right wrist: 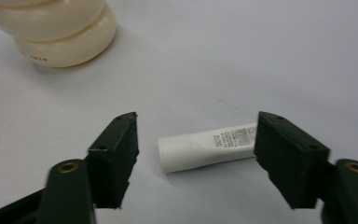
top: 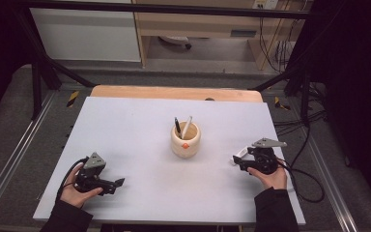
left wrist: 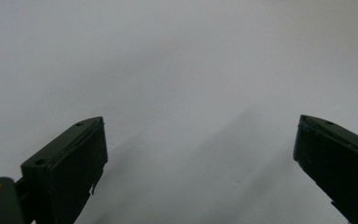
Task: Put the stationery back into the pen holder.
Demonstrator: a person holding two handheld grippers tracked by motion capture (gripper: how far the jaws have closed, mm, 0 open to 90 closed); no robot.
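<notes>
Right tool (right wrist: 196, 154): jaws parted either side of white cylindrical labelled tube (right wrist: 205, 148) lying on bench, nothing gripped. Step judged: grasping; next, close squarely, then lift toward cream ribbed holder (top: 185, 140). Left tool (left wrist: 200, 158): wide open, empty.

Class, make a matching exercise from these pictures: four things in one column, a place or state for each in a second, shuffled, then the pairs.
Things:
1. cream holder
2. white tube
3. left claw
4. two pens

Places or states:
A. lying on the table between the right claw's jaws
B. standing inside the holder
C. open over bare table
D. mid-table, orange mark on its side

Pairs: 1-D, 2-A, 3-C, 4-B
</notes>
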